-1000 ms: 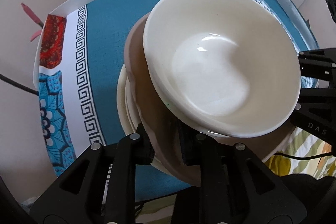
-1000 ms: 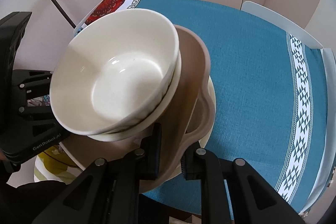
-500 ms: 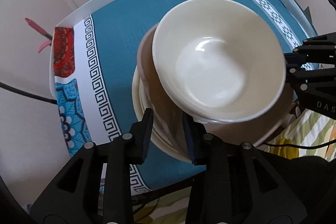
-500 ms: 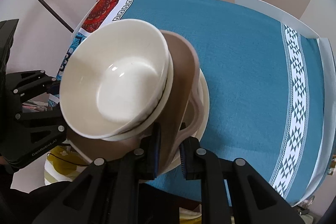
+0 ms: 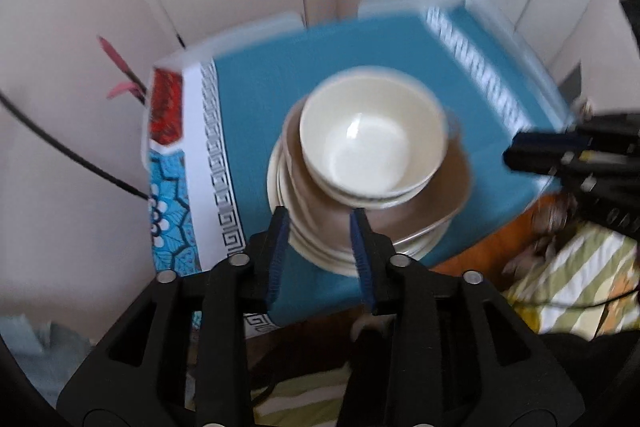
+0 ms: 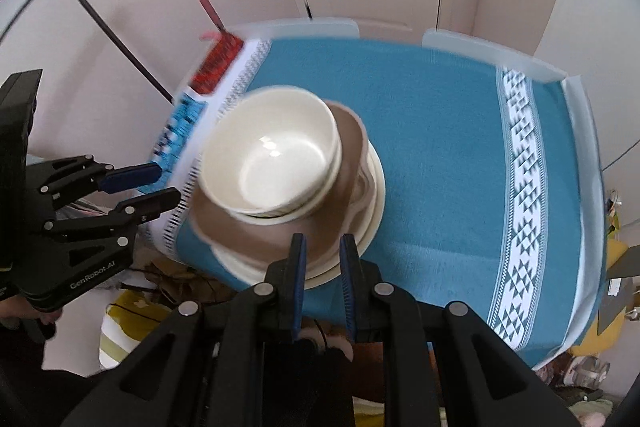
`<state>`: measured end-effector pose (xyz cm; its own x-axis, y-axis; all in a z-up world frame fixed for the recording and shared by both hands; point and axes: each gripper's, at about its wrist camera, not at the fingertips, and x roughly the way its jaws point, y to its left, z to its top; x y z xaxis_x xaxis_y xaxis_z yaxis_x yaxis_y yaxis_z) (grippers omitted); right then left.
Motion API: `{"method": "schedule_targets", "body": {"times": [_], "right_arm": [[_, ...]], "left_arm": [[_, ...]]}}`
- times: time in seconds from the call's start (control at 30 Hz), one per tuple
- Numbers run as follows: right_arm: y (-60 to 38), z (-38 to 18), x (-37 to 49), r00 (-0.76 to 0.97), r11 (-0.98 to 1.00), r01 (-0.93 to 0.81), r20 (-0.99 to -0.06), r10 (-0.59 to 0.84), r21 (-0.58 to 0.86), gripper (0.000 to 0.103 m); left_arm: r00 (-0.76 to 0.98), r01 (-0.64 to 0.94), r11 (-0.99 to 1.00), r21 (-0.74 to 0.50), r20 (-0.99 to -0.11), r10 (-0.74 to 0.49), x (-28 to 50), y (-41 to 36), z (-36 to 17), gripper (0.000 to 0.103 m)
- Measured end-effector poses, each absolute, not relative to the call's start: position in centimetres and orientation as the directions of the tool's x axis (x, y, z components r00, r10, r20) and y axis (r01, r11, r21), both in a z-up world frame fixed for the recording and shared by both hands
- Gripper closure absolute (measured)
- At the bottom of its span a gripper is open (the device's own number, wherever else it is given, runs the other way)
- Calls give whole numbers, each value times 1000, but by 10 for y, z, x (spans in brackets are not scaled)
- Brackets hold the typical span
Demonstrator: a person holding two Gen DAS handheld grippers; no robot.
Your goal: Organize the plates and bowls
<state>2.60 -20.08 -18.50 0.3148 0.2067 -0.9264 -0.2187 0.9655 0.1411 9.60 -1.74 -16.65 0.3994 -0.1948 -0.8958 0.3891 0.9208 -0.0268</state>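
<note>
Now cream bowl (image 5: 372, 139) nested atop stacked plates (image 6: 356, 211); left hand-held gripper (image 5: 318, 227) opening, empty; right (image 6: 322, 255) clenched, empty.

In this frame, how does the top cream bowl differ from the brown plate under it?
The cream bowl is deep with steep walls; the brown plate is shallow. The bowl is pale cream and glossy, with a highlight inside; the plate is dull brown. The bowl tops the stack; the plate lies lower, above cream plates, and juts out beyond the bowl toward the table's near edge. Both sit in one stack on the blue tablecloth, with neither gripper touching them.

Cream bowls (image 5: 372, 143) nest upright on a brown plate (image 5: 452, 183); cream plates (image 5: 320, 251) lie stacked beneath.
</note>
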Motion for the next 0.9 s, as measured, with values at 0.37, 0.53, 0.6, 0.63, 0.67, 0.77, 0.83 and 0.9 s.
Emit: {"method": "schedule_targets", "body": {"times": [0.37,0.53,0.6,0.63,0.67,0.77,0.83,0.9], "right_arm": [[-216,-81,-40,635,990,-127,-761,132,65,9],[-229,-38,-75,795,1000,-19,-606,27,20,8],[-231,-27,-89,832,1000,10,-554,-2,10,8],[-230,-22,-95,846,1000,10,-533,-6,6,8],[-229,-19,-99,853,1000,8,-522,-8,-1,8],[-224,-14,-109,868,999,20,-495,-31,-27,8],[-220,-10,-115,875,999,22,-483,-38,-39,8],[-218,-8,-118,879,999,27,-474,-46,-47,8]], "left_arm": [[791,215,976,-19,-583,-186,17,1,-51,0],[871,164,986,-32,-465,-160,-14,8,-24,0],[880,171,985,-32,-445,-167,-24,7,-19,0],[884,171,985,-28,-437,-166,-30,8,-17,0],[889,170,985,-19,-428,-162,-34,7,-15,0],[898,171,985,-15,-409,-162,-45,7,-10,0],[902,177,984,-17,-397,-169,-52,7,-5,0],[905,181,983,-9,-391,-170,-57,7,-1,0]]}}
